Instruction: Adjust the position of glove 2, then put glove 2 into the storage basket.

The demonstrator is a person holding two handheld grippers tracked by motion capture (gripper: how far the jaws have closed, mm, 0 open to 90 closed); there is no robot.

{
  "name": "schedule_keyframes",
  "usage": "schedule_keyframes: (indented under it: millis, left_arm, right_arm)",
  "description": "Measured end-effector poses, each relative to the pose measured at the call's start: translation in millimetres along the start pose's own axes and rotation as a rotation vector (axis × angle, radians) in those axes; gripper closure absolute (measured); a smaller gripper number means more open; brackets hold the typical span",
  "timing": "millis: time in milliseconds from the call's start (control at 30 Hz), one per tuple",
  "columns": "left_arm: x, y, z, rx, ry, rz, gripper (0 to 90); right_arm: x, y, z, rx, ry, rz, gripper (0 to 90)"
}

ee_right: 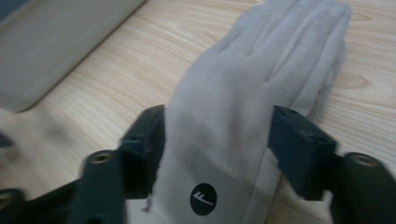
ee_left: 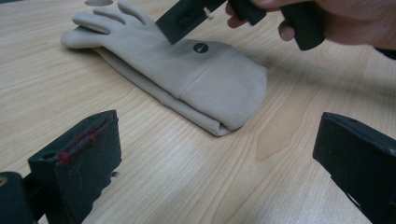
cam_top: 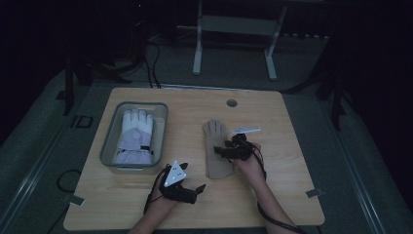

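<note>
A beige glove (cam_top: 214, 134) lies flat on the wooden table, fingers pointing away from me, with a round black logo (ee_right: 203, 199) near the cuff. My right gripper (cam_top: 221, 151) is low over its middle and open; the black jaws stand either side of the palm (ee_right: 261, 70) without squeezing it. In the left gripper view one of its fingers (ee_left: 184, 18) hangs just over the glove (ee_left: 187, 79). My left gripper (cam_top: 193, 176) rests near the table's front, left of the cuff, open (ee_left: 219, 149) with only bare wood between the jaws.
A clear grey bin (cam_top: 109, 141) at the table's left holds a white and lavender glove (cam_top: 134, 134). A round cable hole (cam_top: 232, 103) sits near the far edge. A metal frame (cam_top: 197, 48) and cables stand on the dark floor beyond.
</note>
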State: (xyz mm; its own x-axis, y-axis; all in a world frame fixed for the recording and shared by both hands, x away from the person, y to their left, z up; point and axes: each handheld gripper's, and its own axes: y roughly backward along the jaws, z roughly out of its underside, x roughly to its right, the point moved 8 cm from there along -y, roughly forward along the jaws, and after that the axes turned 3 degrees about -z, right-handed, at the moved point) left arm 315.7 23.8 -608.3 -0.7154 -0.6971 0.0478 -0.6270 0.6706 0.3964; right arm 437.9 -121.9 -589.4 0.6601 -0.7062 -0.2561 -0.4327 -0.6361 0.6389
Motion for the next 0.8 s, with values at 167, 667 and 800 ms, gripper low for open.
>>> schedule_keyframes:
  millis: [167,667,800]
  left_arm:
    - [-0.2,-0.2,0.1,-0.008,0.007,0.003,1.3]
    - [-1.8,-1.3,0.0,-0.011,0.027,0.01,1.3]
    - [-1.6,-2.3,-1.7,-0.021,0.028,0.018,1.3]
  right_arm:
    - [-2.2,5.4,-0.9,0.017,0.005,-0.056,18.9]
    - [18.1,39.2,0.7,0.011,0.167,-0.059,20.6]
    - [18.4,48.1,0.9,-0.002,0.201,-0.049,17.3]
